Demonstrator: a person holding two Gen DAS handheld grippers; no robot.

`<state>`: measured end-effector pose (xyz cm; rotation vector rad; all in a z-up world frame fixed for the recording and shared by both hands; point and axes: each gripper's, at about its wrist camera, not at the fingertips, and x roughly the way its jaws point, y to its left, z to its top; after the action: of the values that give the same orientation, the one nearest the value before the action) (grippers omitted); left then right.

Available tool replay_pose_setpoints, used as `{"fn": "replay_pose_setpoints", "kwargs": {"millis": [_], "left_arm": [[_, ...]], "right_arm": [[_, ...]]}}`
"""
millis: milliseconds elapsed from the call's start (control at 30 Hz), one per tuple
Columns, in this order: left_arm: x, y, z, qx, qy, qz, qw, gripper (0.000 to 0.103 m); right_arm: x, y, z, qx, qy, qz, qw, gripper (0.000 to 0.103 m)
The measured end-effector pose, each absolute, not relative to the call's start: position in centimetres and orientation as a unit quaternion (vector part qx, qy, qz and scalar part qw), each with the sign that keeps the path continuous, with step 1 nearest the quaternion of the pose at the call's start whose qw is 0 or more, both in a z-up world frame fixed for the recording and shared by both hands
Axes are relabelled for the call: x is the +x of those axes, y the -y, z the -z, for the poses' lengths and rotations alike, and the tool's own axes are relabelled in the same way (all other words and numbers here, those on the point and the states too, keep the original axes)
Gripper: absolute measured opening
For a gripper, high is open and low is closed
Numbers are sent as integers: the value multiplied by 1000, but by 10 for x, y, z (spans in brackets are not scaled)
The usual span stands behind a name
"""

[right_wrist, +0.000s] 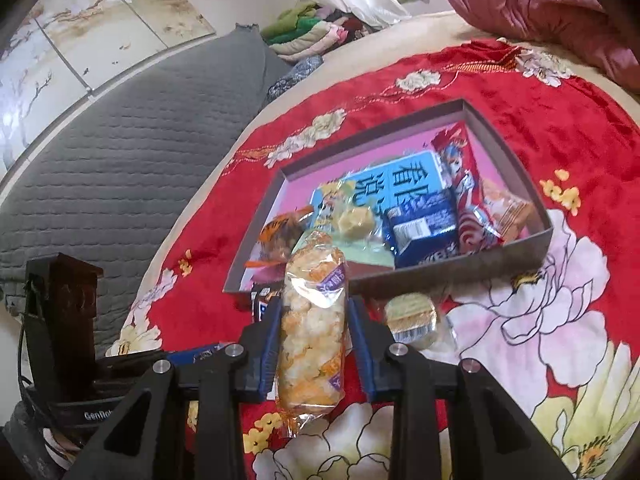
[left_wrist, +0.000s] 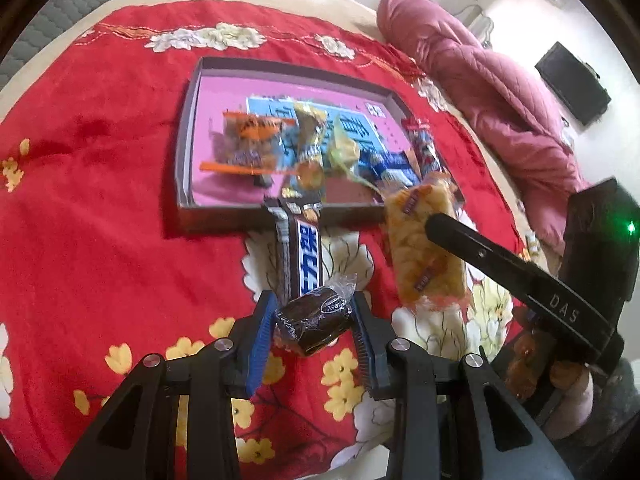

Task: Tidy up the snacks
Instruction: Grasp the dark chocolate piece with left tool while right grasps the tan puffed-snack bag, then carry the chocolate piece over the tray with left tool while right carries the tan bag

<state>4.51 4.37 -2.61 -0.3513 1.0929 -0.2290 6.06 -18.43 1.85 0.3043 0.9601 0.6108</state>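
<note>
Right wrist: red floral blanket (right_wrist: 560,92), grey quilt (right_wrist: 132,168).

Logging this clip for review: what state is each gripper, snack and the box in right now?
left gripper: shut on chocolate cake.
chocolate cake: wrapped, held above the cloth.
right gripper: shut on rice cracker pack.
rice cracker pack: sealed, held lengthwise.
box: open, several snacks inside.
chocolate bar: sealed, outside the box.
round wrapped cake: on the cloth, outside the box.
</note>
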Motion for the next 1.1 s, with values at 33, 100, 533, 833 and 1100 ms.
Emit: {"fn": "replay_pose_setpoints", "kwargs": {"millis": [33,100,533,833,1100], "left_arm": [[47,-45,24,-168,-514,106,835,38],[53,-46,21,-170,-509,103,837,38],[79,-50,7,-174,-490,78,851,38],[99,-46,5,-172,-486,70,854,38],[111,-41,7,-172,-486,62,854,38]], "right_arm": [[62,186,-19,147,-452,-287,832,33],[65,189,-22,153,-445,-285,835,33],[84,203,-24,177,-425,-267,846,33],[93,208,-27,165,-411,-254,860,33],[103,211,-25,173,-406,-251,862,33]]}}
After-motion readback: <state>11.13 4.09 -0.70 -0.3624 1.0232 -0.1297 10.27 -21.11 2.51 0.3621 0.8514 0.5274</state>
